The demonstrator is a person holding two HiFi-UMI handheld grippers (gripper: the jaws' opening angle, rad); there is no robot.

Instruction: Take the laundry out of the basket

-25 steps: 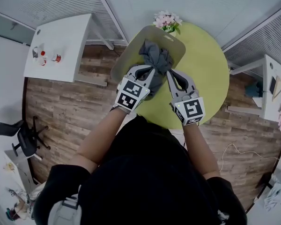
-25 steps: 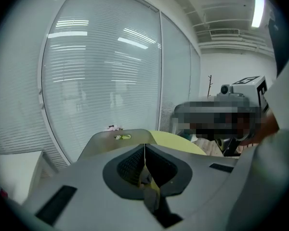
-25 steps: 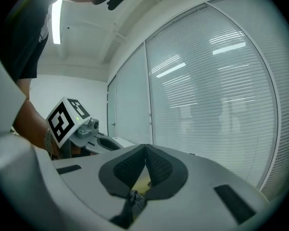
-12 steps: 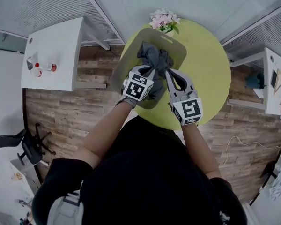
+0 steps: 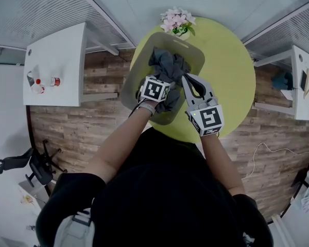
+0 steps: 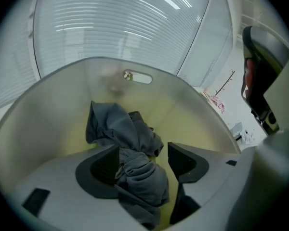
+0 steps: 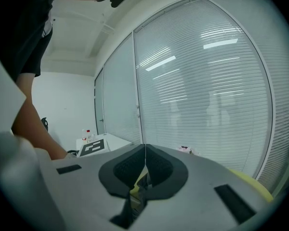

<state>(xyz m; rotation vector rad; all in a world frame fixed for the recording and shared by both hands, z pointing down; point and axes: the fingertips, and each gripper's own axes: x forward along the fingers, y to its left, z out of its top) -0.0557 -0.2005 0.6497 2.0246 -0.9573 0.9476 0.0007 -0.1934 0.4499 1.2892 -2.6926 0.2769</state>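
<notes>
Closest to us, our left gripper (image 6: 144,160) has gone deeper into the basket (image 6: 48,109) than a moment ago. Its jaws are now opening. The grey garment (image 6: 130,129) stands between them, leaning on one pad and free of the other, so it is not pinched. We judge that this hand let go in order to take a new hold. Our right gripper (image 7: 143,170) keeps its jaws pressed together near the cloth; whether a fold is caught, we cannot tell. The garment is still inside the basket on the round green table (image 5: 226,71), so nothing is taken out yet. Pink flowers (image 5: 176,20) stand behind.
</notes>
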